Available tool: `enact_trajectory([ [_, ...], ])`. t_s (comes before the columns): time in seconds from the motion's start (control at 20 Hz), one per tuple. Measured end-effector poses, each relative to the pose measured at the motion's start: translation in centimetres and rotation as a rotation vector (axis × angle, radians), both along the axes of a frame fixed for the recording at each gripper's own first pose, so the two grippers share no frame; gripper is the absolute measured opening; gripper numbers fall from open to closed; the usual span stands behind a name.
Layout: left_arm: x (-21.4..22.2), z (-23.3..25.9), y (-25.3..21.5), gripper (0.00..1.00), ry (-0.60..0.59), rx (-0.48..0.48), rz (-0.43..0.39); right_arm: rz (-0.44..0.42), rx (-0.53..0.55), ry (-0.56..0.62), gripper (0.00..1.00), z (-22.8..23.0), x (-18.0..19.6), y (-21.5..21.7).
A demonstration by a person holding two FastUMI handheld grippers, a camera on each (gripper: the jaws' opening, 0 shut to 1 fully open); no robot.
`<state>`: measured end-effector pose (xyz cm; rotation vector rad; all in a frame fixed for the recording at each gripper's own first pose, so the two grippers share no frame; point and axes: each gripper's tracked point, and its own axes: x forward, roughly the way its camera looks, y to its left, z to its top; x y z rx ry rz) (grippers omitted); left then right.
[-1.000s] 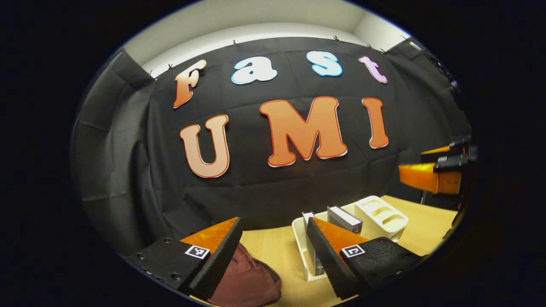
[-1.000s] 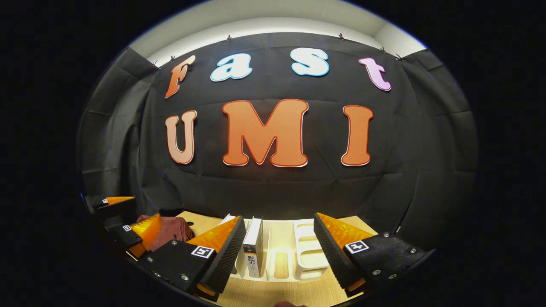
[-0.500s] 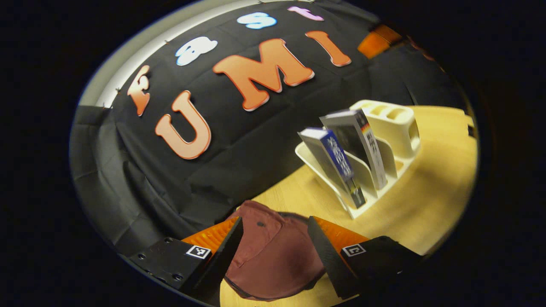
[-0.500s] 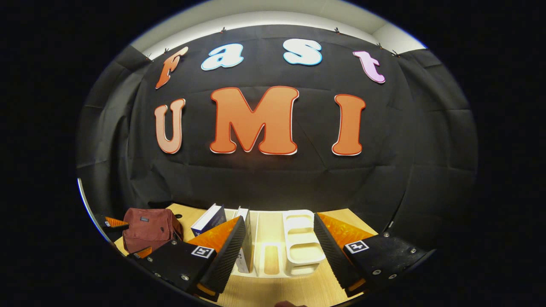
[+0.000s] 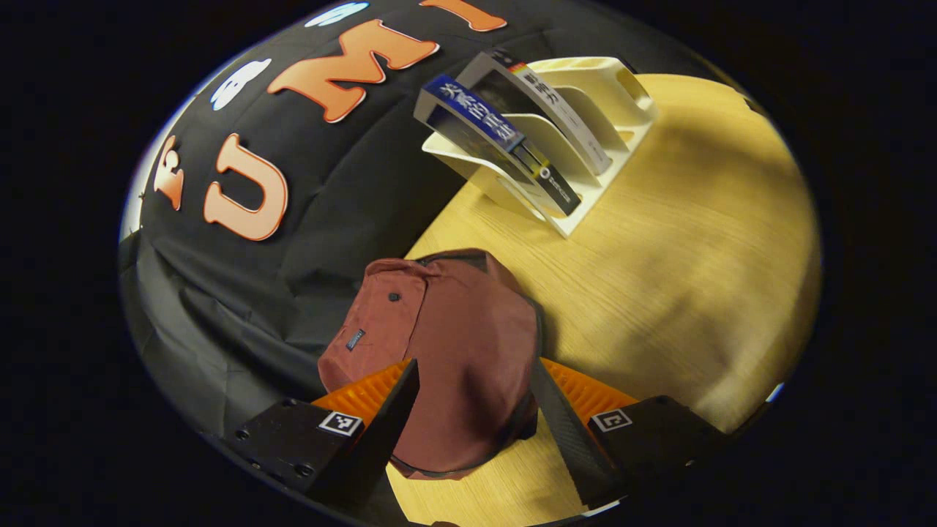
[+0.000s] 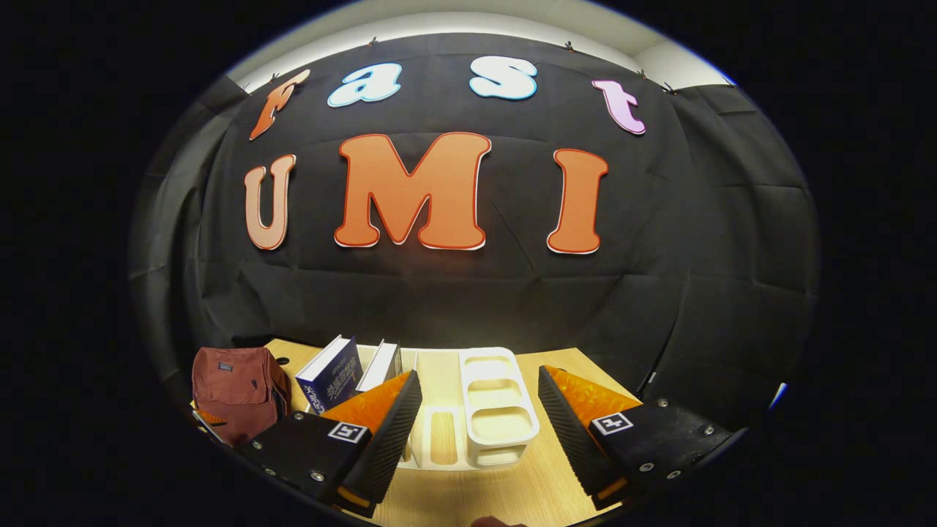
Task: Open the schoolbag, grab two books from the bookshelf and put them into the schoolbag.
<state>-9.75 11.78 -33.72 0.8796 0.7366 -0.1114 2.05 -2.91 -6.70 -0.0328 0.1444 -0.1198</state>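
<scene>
Left gripper (image 5: 468, 410): fingers wide apart, holding nothing, hanging just over the near end of the soft dark-red cloth schoolbag (image 5: 446, 351). Bag lying on the pale wooden table (image 5: 659, 278), flap down, looks closed.

Right gripper (image 6: 476, 424): fingers also wide apart, empty, up above the table and pointed at the cream plastic bookshelf with slots (image 6: 498, 410).

Beyond the bag, to the far right: blue-spined book (image 5: 505, 139) and grey-and-white book (image 5: 556, 110), both leaning in the slots at the left end of the shelf.

Step in hand, as a guess: opening the bag. No book taken yet.

Next move: lower the left one, find the flap or zip, pinch, pull open. Soft cloth, so likely to slip or bunch up.
</scene>
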Motion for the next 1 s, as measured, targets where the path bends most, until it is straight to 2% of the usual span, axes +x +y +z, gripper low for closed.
enact_trajectory([
  [0.2,0.1,-1.6,1.1,0.98,0.054,0.048,0.026,0.001,0.002,0.003,0.95,-0.2,0.0,0.2],
  [0.35,0.1,-2.1,1.8,0.98,0.063,0.092,0.004,0.000,-0.002,0.003,0.95,-0.1,-0.1,0.2],
  [0.45,0.1,-2.0,1.8,0.95,0.069,0.092,-0.010,-0.005,0.000,0.004,0.95,-0.2,-0.1,0.0],
  [0.5,0.3,-1.9,1.8,0.91,0.072,0.090,-0.018,-0.006,0.002,0.005,0.95,-0.3,-0.1,0.1],
  [0.65,0.6,-2.0,1.1,0.72,0.095,0.071,-0.030,-0.008,0.002,0.003,0.95,-0.2,0.0,0.0],
  [0.7,0.7,-1.9,1.0,0.41,0.103,0.071,-0.037,-0.006,0.003,0.004,0.95,-0.2,-0.1,0.2],
  [0.75,0.9,-1.5,0.8,0.36,0.103,0.067,-0.046,-0.001,0.003,0.007,0.95,-0.3,0.0,0.4],
  [0.8,1.1,-1.0,0.9,0.25,0.106,0.068,-0.051,0.008,0.004,0.014,0.95,-0.4,0.1,0.7],
  [0.85,1.6,-0.5,1.0,0.20,0.105,0.061,-0.054,0.022,0.009,0.025,0.95,-0.5,0.2,1.1],
  [0.9,1.8,0.0,1.0,0.11,0.115,0.040,-0.049,0.040,0.014,0.039,0.95,-0.7,0.3,1.7],
  [1.0,2.4,1.2,1.5,0.06,0.135,-0.015,-0.030,0.084,0.021,0.081,0.95,-1.2,0.6,3.2],
])
